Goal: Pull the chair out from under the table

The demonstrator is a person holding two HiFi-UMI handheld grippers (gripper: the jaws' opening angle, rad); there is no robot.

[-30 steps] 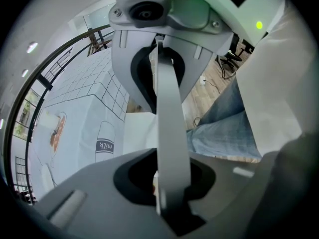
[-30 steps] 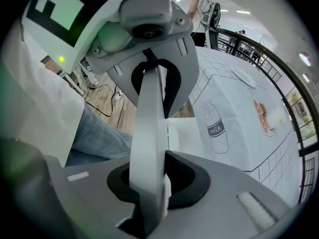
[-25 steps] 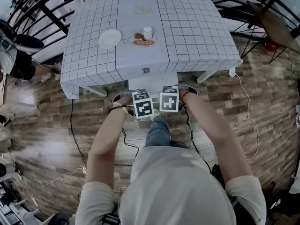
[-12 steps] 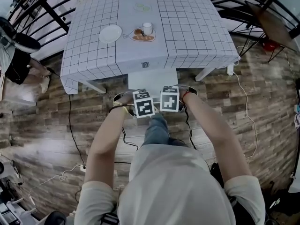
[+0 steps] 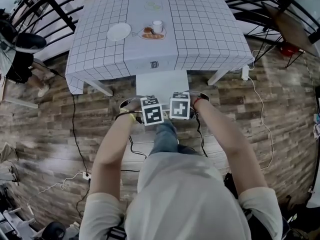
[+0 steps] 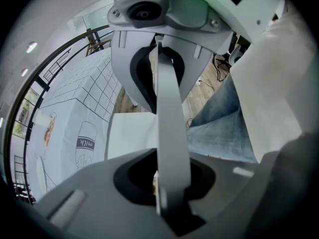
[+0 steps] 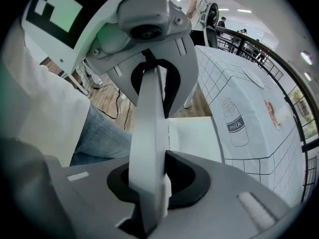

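The white chair's seat point(image 5: 161, 82) sticks out from under the checked tablecloth of the table point(image 5: 205, 34). My left gripper point(image 5: 151, 112) and right gripper point(image 5: 180, 107) sit side by side on the top of its backrest, both pointing steeply down. In the left gripper view the backrest edge point(image 6: 168, 118) runs between the jaws of the left gripper point(image 6: 159, 185), which is shut on it. The right gripper point(image 7: 158, 185) is likewise shut on the backrest edge point(image 7: 149, 128). The seat point(image 7: 192, 136) lies between the backrest and the cloth. The chair's legs are hidden.
A white plate point(image 5: 119, 32), a cup point(image 5: 157, 26) and a small tray of food point(image 5: 153, 35) stand on the table. Cables point(image 5: 75, 129) trail over the wooden floor. A person point(image 5: 20, 59) stands at far left. Black railings point(image 5: 55, 9) run behind the table.
More of the chair's seat has come out from under the tablecloth. Both grippers and I have drawn back from the table together, still holding the backrest.
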